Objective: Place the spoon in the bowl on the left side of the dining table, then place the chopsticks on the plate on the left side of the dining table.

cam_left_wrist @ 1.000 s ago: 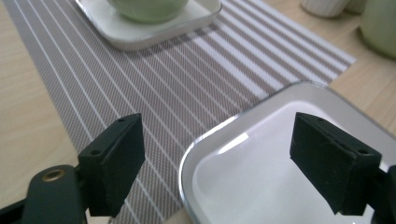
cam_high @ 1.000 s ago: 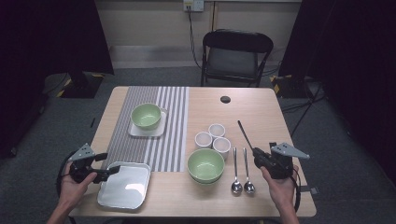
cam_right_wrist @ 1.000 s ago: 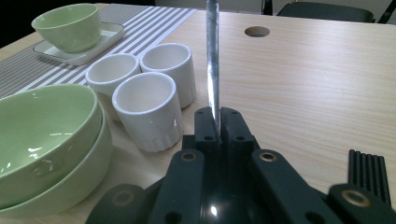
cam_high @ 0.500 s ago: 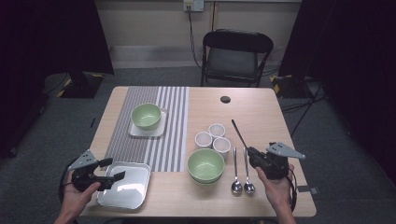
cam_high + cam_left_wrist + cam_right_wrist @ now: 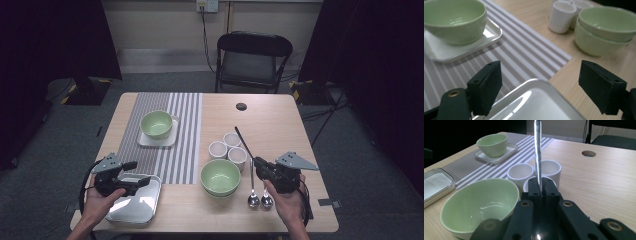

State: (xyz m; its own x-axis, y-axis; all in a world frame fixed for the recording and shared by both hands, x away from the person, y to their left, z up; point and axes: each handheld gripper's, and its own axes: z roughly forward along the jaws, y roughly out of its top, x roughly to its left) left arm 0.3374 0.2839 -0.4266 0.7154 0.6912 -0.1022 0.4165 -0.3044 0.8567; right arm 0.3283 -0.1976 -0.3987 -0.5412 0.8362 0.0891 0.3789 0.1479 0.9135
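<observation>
Beside 3 ribbed white cups [image 5: 228, 147], right gripper [image 5: 258, 163] clamps a slim metal utensil [image 5: 243, 140].

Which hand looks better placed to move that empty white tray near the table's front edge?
Left, probably. The left gripper hangs right over the white tray with its jaws wide open. The right gripper is shut on a slim metal utensil, across the table.

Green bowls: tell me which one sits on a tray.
The far green bowl on the striped runner rests on a small white tray; the near bowl sits on bare wood.
</observation>
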